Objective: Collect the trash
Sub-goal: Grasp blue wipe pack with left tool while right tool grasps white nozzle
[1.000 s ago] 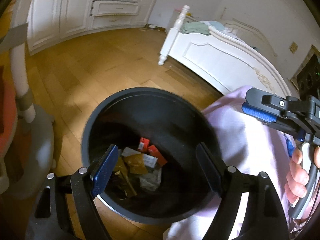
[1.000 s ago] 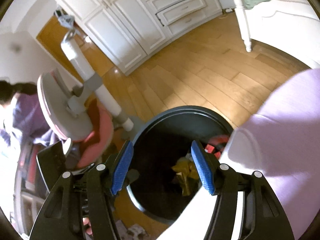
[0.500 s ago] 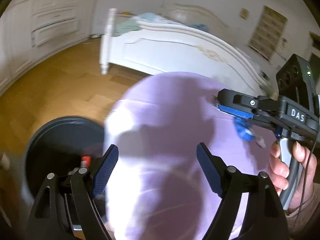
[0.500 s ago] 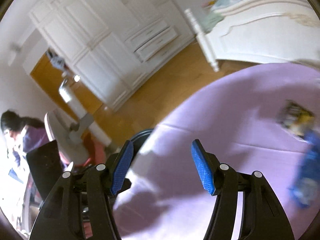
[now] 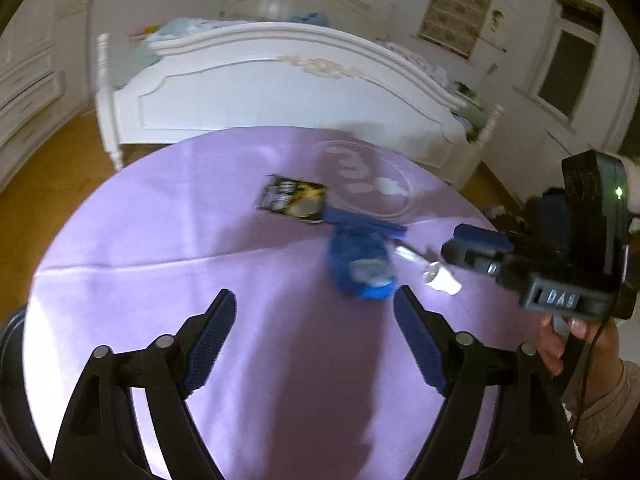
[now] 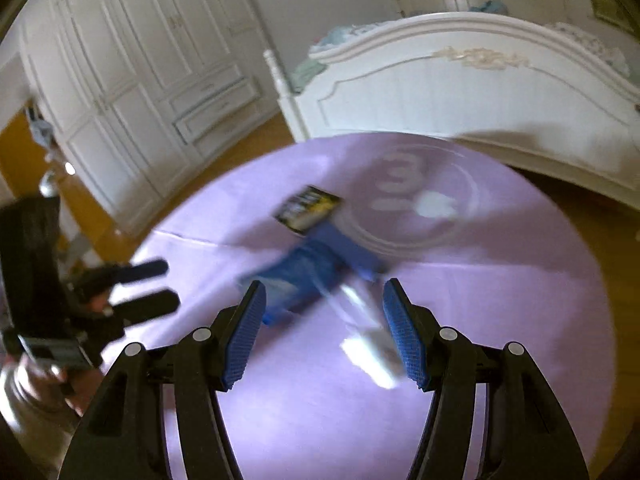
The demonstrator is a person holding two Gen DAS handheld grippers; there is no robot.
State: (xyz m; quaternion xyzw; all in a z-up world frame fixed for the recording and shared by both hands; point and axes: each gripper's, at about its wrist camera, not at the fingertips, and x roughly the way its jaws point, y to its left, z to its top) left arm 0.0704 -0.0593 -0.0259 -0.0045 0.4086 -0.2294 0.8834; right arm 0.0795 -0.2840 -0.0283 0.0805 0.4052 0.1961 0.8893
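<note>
A: Both grippers over the round purple table [image 5: 168, 248]. My left gripper [image 5: 314, 338] has its jaws opening, nothing between them but bare cloth.

B: And the right?

A: Right gripper [image 6: 324, 330] has its jaws apart, not pressing on anything. In its own view a clear plastic piece [image 6: 366, 344] lies on the table in the gap between its fingers, badly blurred. Can't tell whether a pad touches it. From the left wrist I see the same gripper from the side [image 5: 478, 246], held in a hand [image 5: 560, 344].

B: Where's the trash?

A: Three pieces, clustered near the table's middle. A dark snack wrapper [image 5: 292, 200] with yellow print lies flat, farthest from me. A crumpled blue packet [image 5: 362, 258] sits just beside it, nearer. The clear piece [image 5: 436, 278] is at the blue packet's right in the left view, close to the right gripper's tip.

B: Anything else?

A: White bed frame [image 5: 256, 92] behind the table. White wardrobe [image 6: 132, 92] in the right view. A dark bin rim [image 5: 10, 344] at the left view's lower-left edge, partly under the table's edge.
</note>
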